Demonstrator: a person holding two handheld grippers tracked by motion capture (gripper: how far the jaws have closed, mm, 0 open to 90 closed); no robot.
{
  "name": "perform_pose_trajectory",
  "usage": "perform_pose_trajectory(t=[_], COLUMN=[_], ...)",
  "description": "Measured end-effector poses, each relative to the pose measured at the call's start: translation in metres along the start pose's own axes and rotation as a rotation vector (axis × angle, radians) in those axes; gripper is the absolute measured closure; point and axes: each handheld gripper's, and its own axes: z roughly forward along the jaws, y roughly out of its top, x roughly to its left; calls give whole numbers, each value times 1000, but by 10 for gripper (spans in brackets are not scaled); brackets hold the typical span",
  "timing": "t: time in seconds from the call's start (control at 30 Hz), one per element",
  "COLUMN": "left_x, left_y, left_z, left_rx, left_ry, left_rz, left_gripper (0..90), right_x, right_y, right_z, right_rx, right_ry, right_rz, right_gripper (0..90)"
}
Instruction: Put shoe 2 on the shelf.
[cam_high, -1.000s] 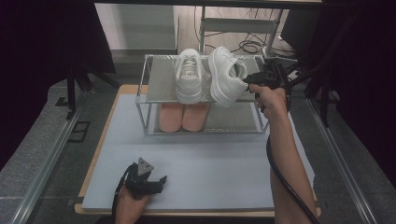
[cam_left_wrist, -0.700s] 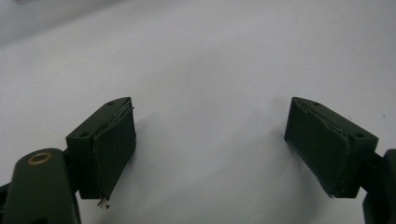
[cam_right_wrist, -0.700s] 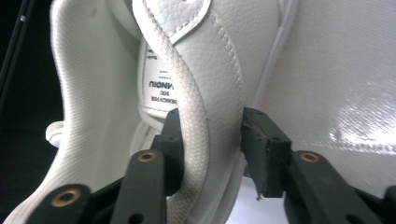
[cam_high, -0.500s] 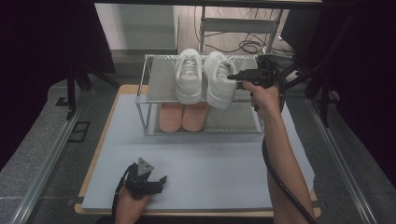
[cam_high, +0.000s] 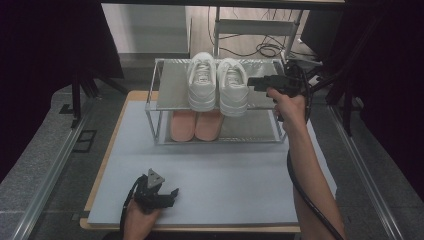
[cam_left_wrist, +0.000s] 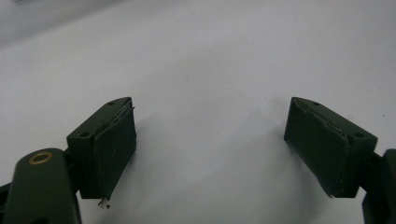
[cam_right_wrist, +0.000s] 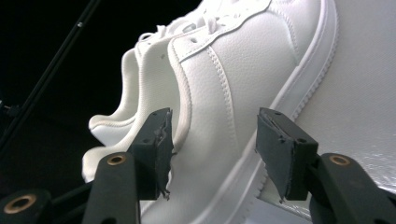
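Table (cam_high: 240, 190): pale grey top with a wooden edge; carries the rack at its far side, the near half bare apart from the left gripper.
Rack (cam_high: 156, 102): two-tier metal shoe rack, standing square at the far side of the table (top shelf a grey perforated sheet, seen up close in the right gripper view).
Pink pair (cam_high: 196, 125): two pink shoes side by side on the lower shelf, touching each other, directly beneath the white pair.
White pair: both on the top shelf, soles down, side by side and touching.
Left white sneaker (cam_high: 202, 82): nearer the rack's middle.
Right white sneaker (cam_high: 233, 87): the one nearest the right gripper; resting on the shelf, its near end at the shelf's front edge.
Right gripper (cam_high: 252, 82): held level at the height of the top shelf, pointing at the right white sneaker's side. Its jaws have just been opening and stand apart, with the sneaker's side (cam_right_wrist: 233, 93) close in front of the gap; neither pad presses on it.
Left gripper (cam_high: 167, 196): low over the table's near left part, in the person's hand; jaws wide apart, nothing between them, bare table surface (cam_left_wrist: 210, 70) beyond.
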Motion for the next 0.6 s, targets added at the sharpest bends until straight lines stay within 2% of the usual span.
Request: perform_pose_trajectory(t=[0.17,0.27,0.4,0.47,0.53,0.6], left_x=[0,0,0,0,0,0], left_y=[0,0,0,0,0,0], left_z=[0,0,0,0,0,0], left_rx=[-1,-2,-2,-2,-2,-3], left_ry=[0,1,1,2,1,1], left_rz=[0,0,0,-2,-2,-1], left_gripper=[166,166,166,166,165,166], right_x=[-2,-2,0,2,4,5], right_y=[-11,-22,-44,-57,-70,-81], right_z=[-15,-22,-25,-25,-23,-21], right_rx=[-39,-46,-43,-36,-36,-48], right_ry=[21,33,15,-6,2,7], right_rz=[-81,-147,-246,-276,-301,-326], right_gripper=[533,611,743,817,886,898])
